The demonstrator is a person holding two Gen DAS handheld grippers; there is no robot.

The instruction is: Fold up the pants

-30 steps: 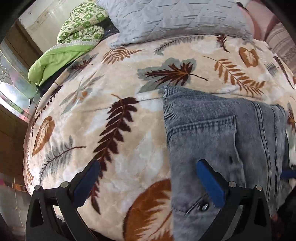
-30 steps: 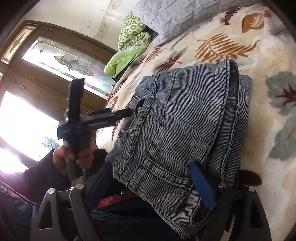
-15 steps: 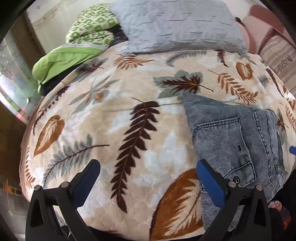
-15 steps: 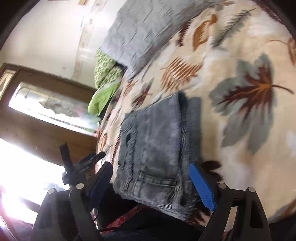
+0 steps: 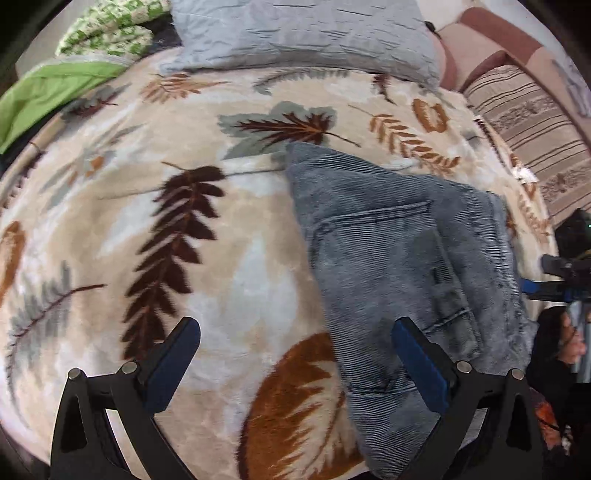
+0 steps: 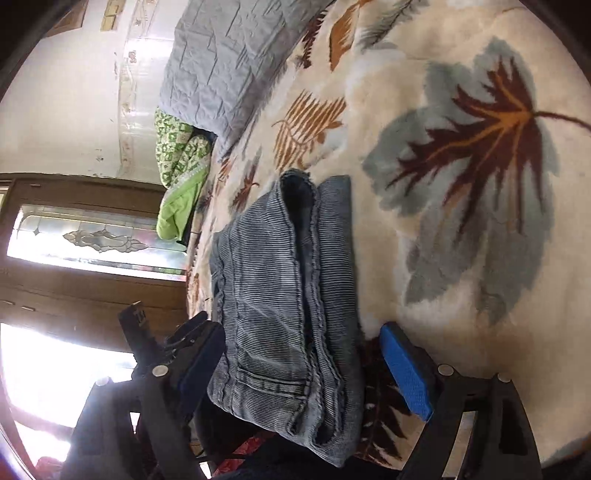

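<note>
Pants (image 5: 391,266): grey corduroy, folded into a compact stack, lying on the leaf-print blanket (image 5: 221,258) of the bed, near its front edge. Back pocket faces up.

Left tool (image 5: 295,354): wide open, empty; its right pad sits over the stack's near corner, contact unclear from this angle.

Right tool (image 6: 301,363): wide open, holding nothing; the stack's end lies between its pads, not pinched.

Grey pillow (image 5: 295,33) at the bed's far end.

Home bedroom, leaf-print blanket (image 5: 229,258), grey pillow (image 5: 303,33), leaded-glass window (image 6: 96,236)
</note>
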